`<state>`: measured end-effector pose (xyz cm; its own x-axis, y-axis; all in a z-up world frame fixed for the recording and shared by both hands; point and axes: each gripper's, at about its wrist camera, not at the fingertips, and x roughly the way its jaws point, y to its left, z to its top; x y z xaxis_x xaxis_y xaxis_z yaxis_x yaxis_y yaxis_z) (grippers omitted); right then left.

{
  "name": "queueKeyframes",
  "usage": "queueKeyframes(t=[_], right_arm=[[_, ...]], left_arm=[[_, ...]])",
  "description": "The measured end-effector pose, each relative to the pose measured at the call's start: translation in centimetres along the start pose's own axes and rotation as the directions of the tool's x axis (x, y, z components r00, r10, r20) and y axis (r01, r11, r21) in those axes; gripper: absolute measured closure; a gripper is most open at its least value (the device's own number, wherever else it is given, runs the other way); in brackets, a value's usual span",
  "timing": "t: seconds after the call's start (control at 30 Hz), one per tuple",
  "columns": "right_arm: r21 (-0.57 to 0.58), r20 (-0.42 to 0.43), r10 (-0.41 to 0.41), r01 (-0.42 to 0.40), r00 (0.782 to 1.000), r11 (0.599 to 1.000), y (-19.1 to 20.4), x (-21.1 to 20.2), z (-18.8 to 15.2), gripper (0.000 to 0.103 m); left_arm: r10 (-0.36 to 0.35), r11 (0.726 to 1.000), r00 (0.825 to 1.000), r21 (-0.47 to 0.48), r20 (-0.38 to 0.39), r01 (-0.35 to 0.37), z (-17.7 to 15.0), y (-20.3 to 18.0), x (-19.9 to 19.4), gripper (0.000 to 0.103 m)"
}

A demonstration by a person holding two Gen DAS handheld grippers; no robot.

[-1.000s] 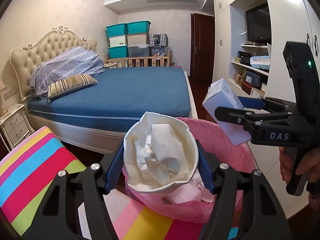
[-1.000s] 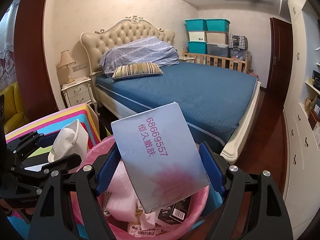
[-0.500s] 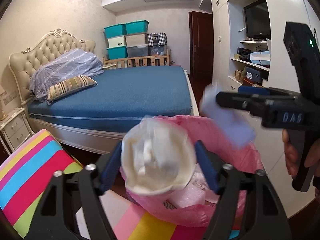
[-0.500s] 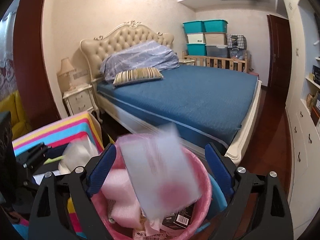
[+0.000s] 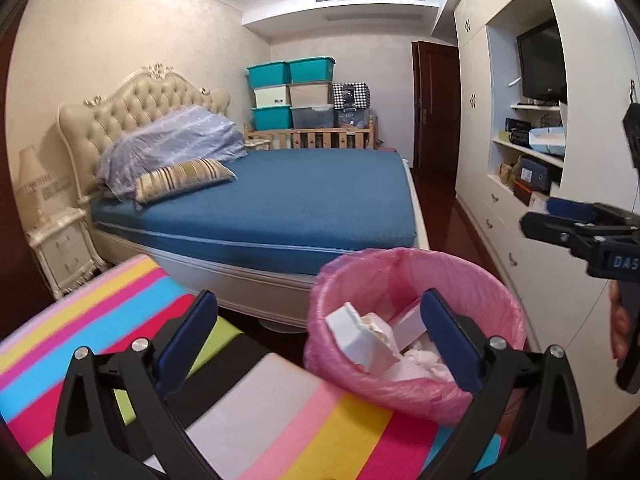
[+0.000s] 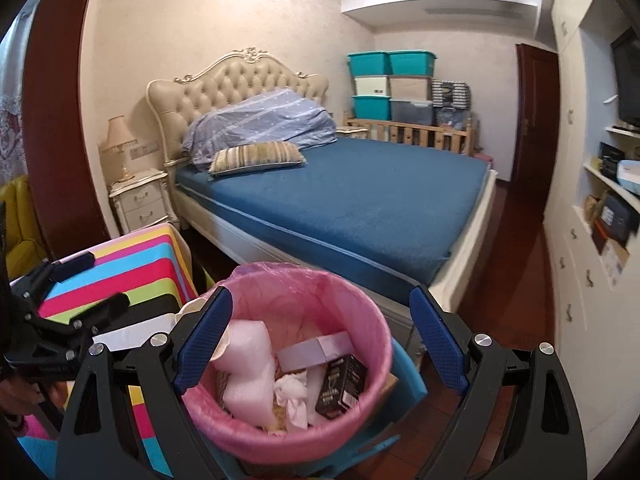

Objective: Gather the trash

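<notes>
Your left gripper [image 5: 320, 332] is opening wide and holds nothing; your right gripper [image 6: 320, 340] is wide open and empty too. The trash lies in the pink bin [image 6: 360, 392], near the bed. I think you must find more trash next. Only the right view shows the black box [image 6: 340, 386].
</notes>
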<state>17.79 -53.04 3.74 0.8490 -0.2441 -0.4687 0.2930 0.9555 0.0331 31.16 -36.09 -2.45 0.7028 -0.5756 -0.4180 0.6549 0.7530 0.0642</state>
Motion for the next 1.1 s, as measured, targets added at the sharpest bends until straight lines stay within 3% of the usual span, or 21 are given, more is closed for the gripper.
queueKeyframes(t=[0.13, 0.53, 0.77, 1.1], right_arm=[[0.009, 0.004, -0.026, 0.026, 1.000, 1.000, 1.2, -2.8, -0.1, 0.018], [-0.106, -0.060, -0.070, 0.064, 0.996, 0.992, 6.2, -9.1, -1.0, 0.018], [-0.087, -0.102, -0.060, 0.051, 0.993, 0.995, 7.1, -11.8, -2.8, 0.018], [0.029, -0.063, -0.061, 0.063, 0.996, 0.998, 6.6, -13.7, -5.0, 0.018]], left_arm=[[0.037, 0.999, 0.998, 0.017, 0.052, -0.038, 0.8, 0.1, -3.3, 0.005], [-0.018, 1.000, 0.998, -0.014, 0.056, 0.019, 1.0, -0.2, -11.4, 0.005], [-0.028, 0.999, 0.999, -0.046, 0.036, 0.029, -0.3, 0.0, -14.3, 0.005], [-0.070, 0.996, 0.997, -0.050, 0.016, 0.071, -1.2, -1.0, -15.8, 0.005]])
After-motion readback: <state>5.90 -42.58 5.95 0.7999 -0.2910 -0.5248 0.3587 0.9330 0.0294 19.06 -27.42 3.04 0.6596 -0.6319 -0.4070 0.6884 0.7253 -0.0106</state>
